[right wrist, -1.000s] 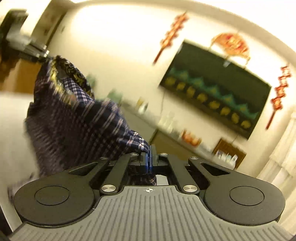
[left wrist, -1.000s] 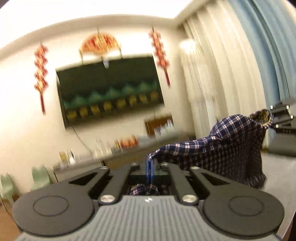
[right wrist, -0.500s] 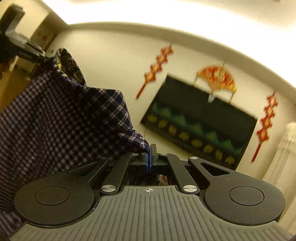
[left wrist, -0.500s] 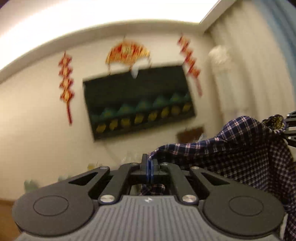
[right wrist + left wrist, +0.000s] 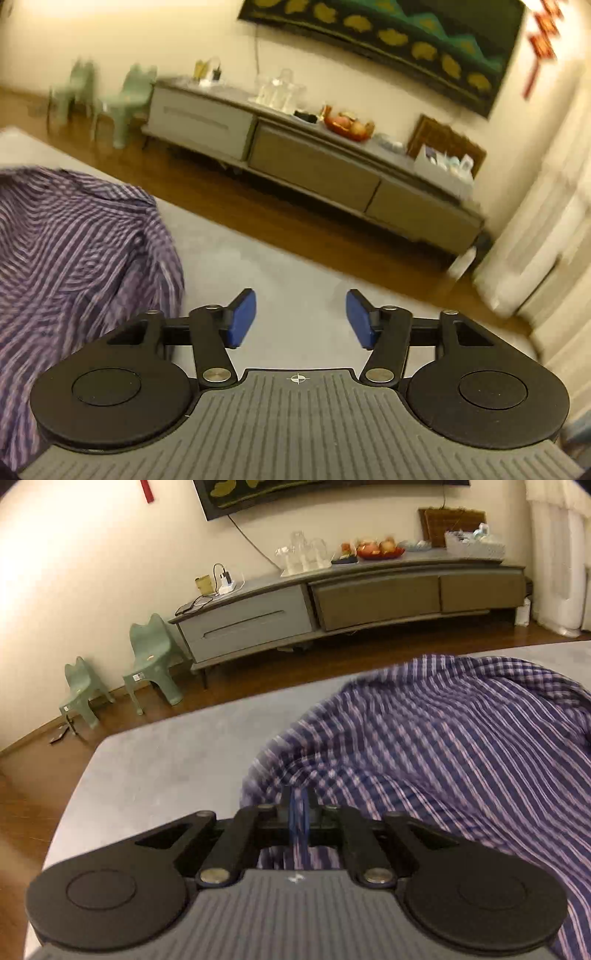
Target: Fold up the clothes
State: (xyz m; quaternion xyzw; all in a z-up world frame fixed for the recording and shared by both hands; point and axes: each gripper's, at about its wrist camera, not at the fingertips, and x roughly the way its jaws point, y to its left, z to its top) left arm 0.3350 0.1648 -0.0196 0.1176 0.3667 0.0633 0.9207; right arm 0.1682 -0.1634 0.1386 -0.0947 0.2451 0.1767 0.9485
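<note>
Left gripper (image 5: 297, 812) pinches edge of blue-white checked cotton shirt (image 5: 443, 746), likely for spreading on grey table (image 5: 155, 768). Right gripper (image 5: 301, 319) spread wide, holding nothing, beside shirt.

My left gripper (image 5: 297, 814) is pointing forward and downward, its blue pads (image 5: 293, 812) pressing together with only a thin fold pinched between them, linkage arms drawn in toward the centre. My right gripper (image 5: 301, 319) is tilting downward as well, rolled slightly to one side, its jaws standing wide apart, blue pads (image 5: 243, 319) facing each other across an open gap and gripping nothing.
</note>
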